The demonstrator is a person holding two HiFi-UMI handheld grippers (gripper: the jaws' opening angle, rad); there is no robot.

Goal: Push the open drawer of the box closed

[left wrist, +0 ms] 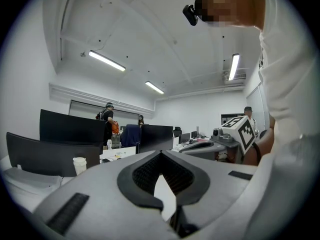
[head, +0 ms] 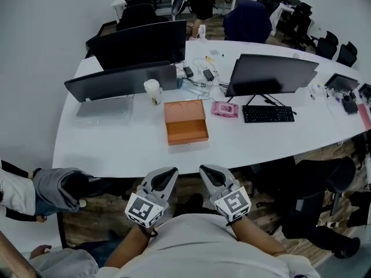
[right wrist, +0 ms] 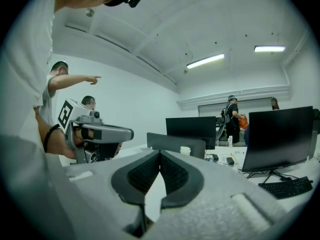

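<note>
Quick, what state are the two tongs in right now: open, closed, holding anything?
Left tongs: closed, holding nothing.
Right tongs: closed, holding nothing.

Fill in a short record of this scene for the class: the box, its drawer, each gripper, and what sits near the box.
box: orange, on the white table
drawer: open, pulled out toward the person
left gripper: jaws shut, empty, short of the table edge
right gripper: jaws shut, empty, beside the left one
contact with box: none, both grippers well apart from it
nearby, head view: cup at the box's left; pink case and keyboard at its right
</note>
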